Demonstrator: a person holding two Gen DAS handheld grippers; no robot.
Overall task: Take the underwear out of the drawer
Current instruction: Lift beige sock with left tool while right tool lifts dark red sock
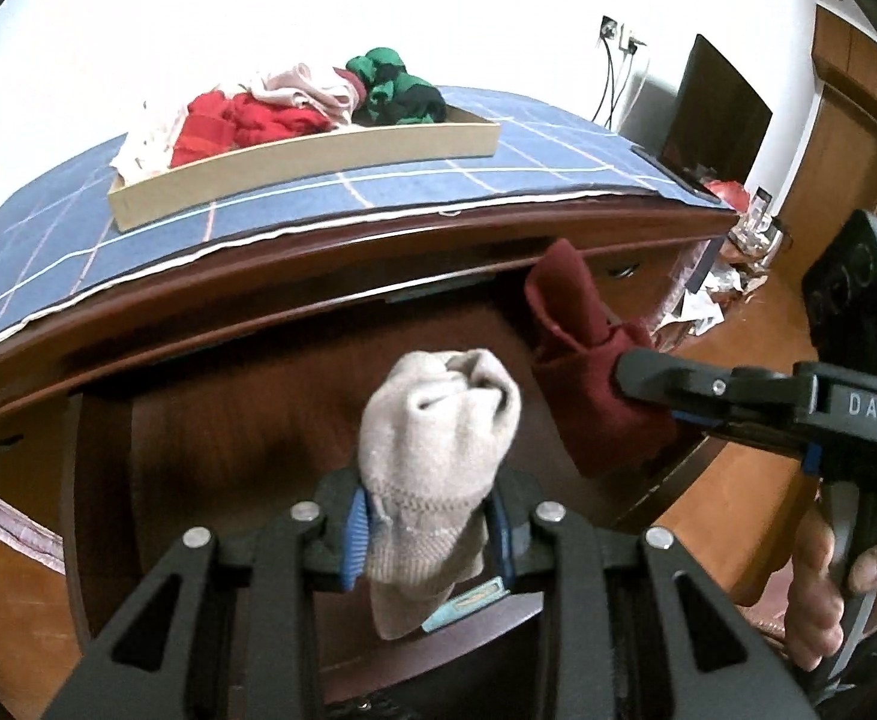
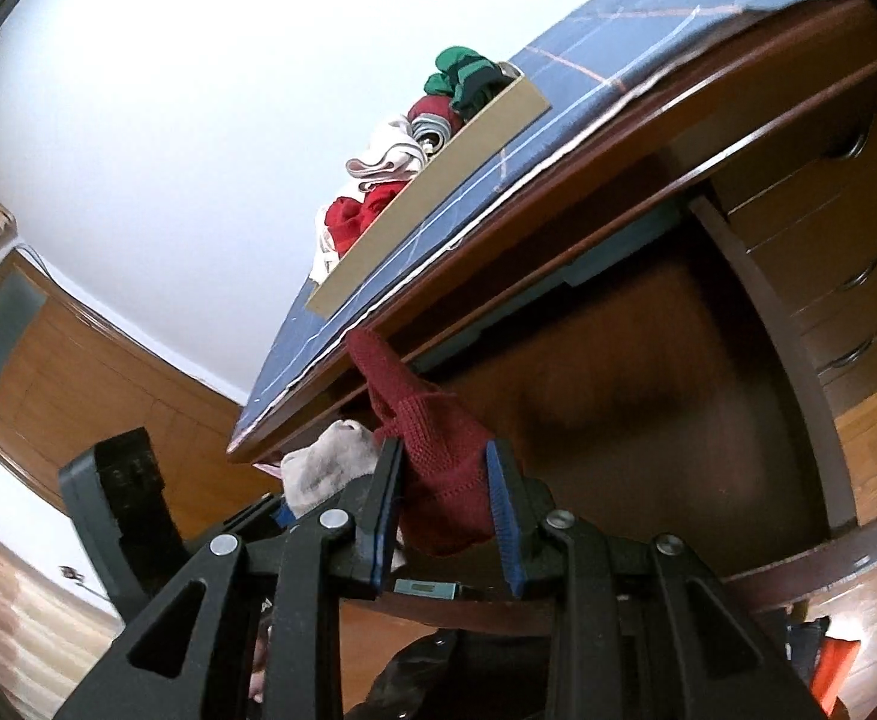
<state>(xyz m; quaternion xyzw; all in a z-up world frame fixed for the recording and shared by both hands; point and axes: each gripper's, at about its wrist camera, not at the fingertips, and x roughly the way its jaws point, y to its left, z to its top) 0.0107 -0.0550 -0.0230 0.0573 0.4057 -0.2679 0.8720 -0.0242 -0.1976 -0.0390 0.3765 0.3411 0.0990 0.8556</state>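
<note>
My left gripper is shut on a beige knitted garment and holds it up over the open wooden drawer. My right gripper is shut on a dark red knitted garment, held just right of the beige one; it also shows in the left wrist view, with the right gripper reaching in from the right. The beige garment shows to the left in the right wrist view. Both garments hang in the air below the desk edge.
A shallow cardboard tray on the desk's blue checked cloth holds red, pink, white and green clothes. A dark monitor stands at the desk's right end. Side drawers are to the right. The floor is wood.
</note>
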